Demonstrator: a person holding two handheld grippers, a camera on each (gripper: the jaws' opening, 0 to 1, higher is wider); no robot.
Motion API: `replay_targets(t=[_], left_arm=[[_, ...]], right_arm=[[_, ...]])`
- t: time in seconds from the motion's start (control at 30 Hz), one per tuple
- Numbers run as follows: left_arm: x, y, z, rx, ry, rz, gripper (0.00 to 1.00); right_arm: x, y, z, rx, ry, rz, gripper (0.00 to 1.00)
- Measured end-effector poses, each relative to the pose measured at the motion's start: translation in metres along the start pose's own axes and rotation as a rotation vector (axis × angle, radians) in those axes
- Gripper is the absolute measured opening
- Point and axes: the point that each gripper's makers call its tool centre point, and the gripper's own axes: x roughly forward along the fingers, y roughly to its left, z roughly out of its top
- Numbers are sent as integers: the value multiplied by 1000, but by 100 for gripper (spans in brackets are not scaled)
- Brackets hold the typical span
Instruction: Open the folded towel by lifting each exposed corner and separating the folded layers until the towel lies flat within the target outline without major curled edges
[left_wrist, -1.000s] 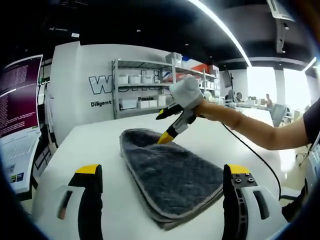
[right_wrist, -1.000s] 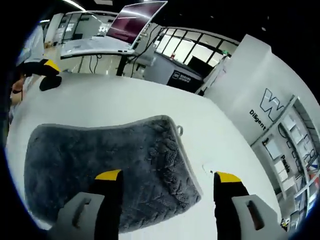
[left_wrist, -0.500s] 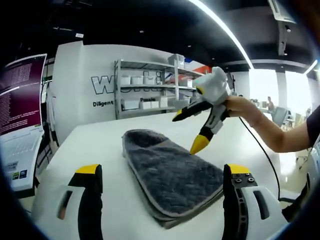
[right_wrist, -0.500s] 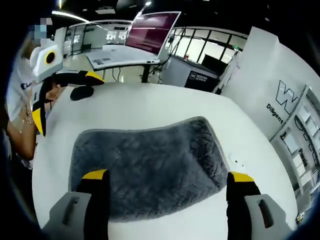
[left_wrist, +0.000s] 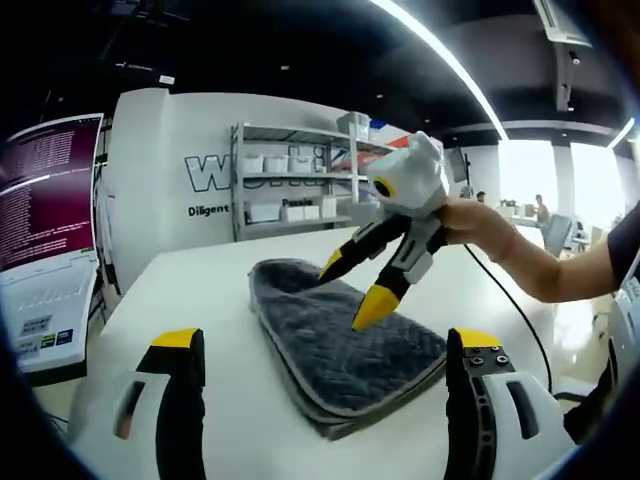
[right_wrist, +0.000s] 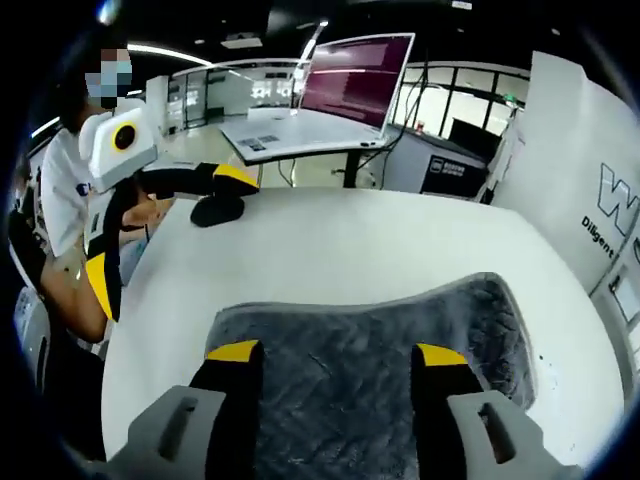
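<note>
Folded grey towel (left_wrist: 345, 335) lies mid-table (left_wrist: 200, 300); right gripper (left_wrist: 355, 290), jaws spread, hovers above; left gripper (left_wrist: 320, 345) waits wide, empty. Best pinch only the top layer's corner, lifting slowly

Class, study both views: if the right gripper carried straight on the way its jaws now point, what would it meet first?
Most likely the folded grey towel. The right gripper, jaws open, hangs just over it and angles down toward its plush top in the left gripper view. Depth is hard to judge, so the exact contact spot is uncertain.
</note>
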Motion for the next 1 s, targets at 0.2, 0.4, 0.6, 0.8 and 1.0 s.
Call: replay_targets(t=[0.2,0.4,0.6,0.8,1.0], left_arm=[[-5,1,-2,0,0,4,99],[-10,8,-3,-7,3,19,99],[-14,8,-4,-11,-1,20,99],[-15,12,-4,-22,-9,34,99],[-15,12,-6,-26,-6,35,99]], right_arm=[[39,18,4,21,48,90,34],[61,29,-7,-20,151,124,26],[67,31,-16,19,184,149,22],[64,31,-20,15,183,158,10],[58,33,-20,-7,142,173,3]])
